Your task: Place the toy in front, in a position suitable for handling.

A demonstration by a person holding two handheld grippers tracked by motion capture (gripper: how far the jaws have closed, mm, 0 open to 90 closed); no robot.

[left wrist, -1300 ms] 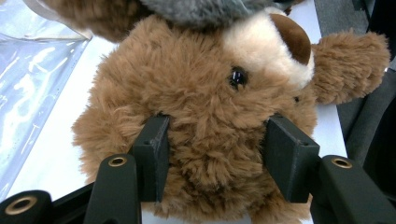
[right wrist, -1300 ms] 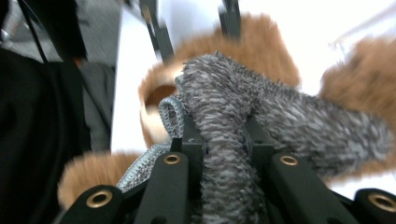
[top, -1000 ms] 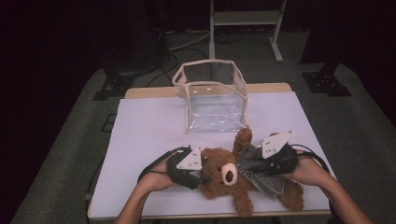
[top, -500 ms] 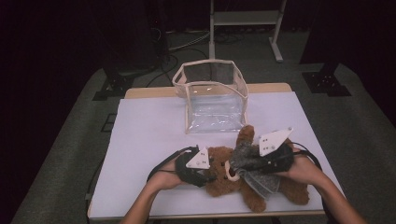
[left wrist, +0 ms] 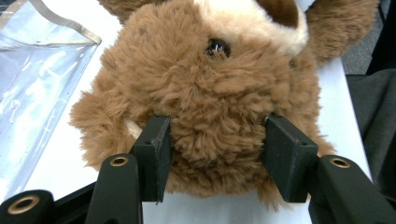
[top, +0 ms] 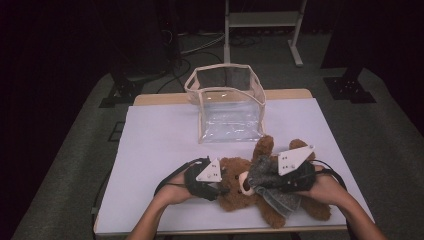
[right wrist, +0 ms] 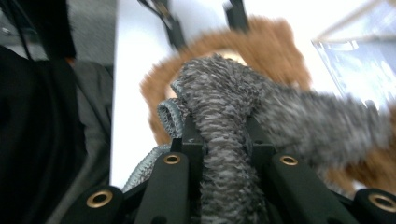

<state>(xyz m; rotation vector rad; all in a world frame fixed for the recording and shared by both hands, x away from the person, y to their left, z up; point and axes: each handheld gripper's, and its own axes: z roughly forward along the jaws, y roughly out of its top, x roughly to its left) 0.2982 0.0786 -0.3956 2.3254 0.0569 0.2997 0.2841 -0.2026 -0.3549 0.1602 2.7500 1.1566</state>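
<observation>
The left tool (left wrist: 217, 151) clamps the teddy bear's (top: 235, 187) head while the right tool (right wrist: 219, 140) grips its grey knitted sweater (top: 272, 182) (bunched at the neck, at 3 o'clock of the head), so the garment looks only partly worked.

High view: fixed above, facing forward and down over the tabletop (top: 160, 150). Gripper views: close, level, along each claw. Shared by all: the teddy bear (top: 240, 192) (left wrist: 205, 93) (right wrist: 280, 51).

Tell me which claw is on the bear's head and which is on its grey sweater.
The left claw squeezes the brown teddy bear's furry head. The right claw pinches the grey knit sweater on its body.
</observation>
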